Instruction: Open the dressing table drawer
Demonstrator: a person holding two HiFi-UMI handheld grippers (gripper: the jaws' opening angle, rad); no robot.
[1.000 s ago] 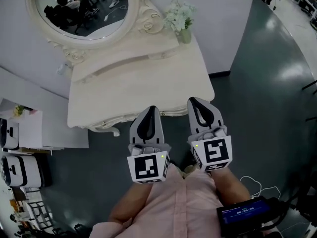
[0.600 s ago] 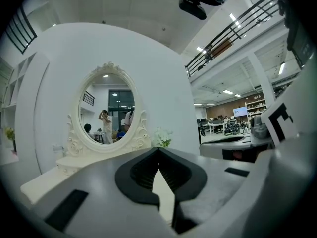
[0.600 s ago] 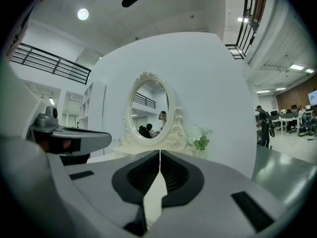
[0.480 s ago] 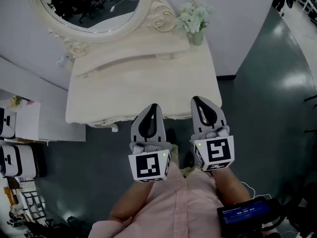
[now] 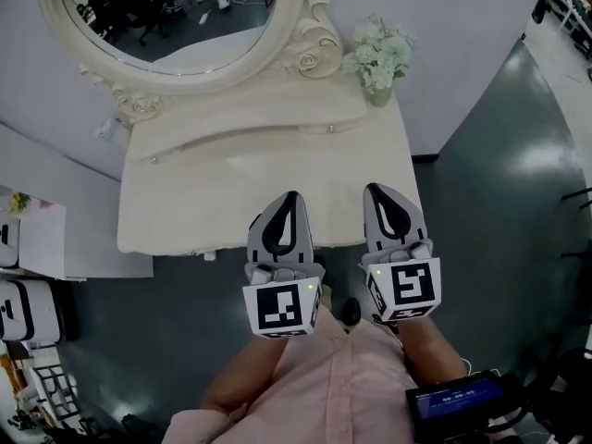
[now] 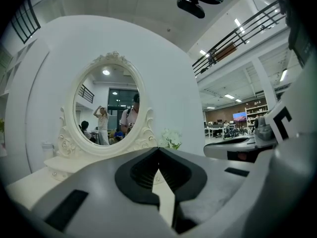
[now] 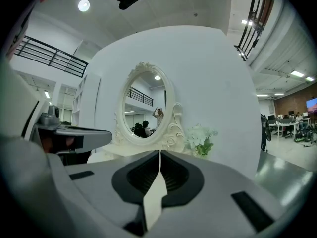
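Observation:
The cream dressing table stands against a white wall, with an oval mirror and a raised back shelf bearing two small knobs. Its front face and any drawer there are hidden under the top in the head view. My left gripper and right gripper are side by side, pointing level at the table, tips over its front edge. Both are shut and hold nothing. In the left gripper view the left gripper points toward the mirror. The right gripper faces the mirror too.
A vase of white flowers stands on the table's back right corner. A low white cabinet is left of the table. A dark device with a lit screen sits at my lower right. Dark glossy floor lies to the right.
Both grippers have moved forward toward the dressing table; their tips now reach over its front edge. The table sits lower and more centred in the head view. Both stay shut.

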